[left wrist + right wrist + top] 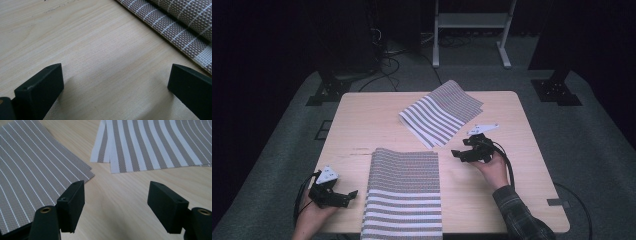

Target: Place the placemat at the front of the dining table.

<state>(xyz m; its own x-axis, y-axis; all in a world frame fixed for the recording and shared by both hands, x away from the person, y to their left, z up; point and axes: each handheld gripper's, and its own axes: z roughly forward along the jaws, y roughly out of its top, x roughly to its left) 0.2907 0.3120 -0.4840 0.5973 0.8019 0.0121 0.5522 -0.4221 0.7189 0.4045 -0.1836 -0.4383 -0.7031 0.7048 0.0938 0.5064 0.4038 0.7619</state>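
Observation:
A folded woven mat [404, 192] with brown and white stripes lies at the front middle of the wooden table [362, 120] and hangs over its near edge. A second folded mat [442, 112] with wide stripes lies slanted at the back middle. My left gripper [349, 194] rests low at the front left, open over bare wood [116, 72], with the near mat's edge [180, 22] just to its right. My right gripper [457, 155] hovers between the two mats, open with nothing between its jaws [116, 187]; the near mat [32, 170] and the far mat [150, 145] lie ahead of it.
Bare wood runs along the table's left and right sides. A small dark tape strip [558, 202] sits near the front right corner. Behind the table stand a white frame [472, 30], black stand feet [557, 90] and loose cables [387, 65] on grey carpet.

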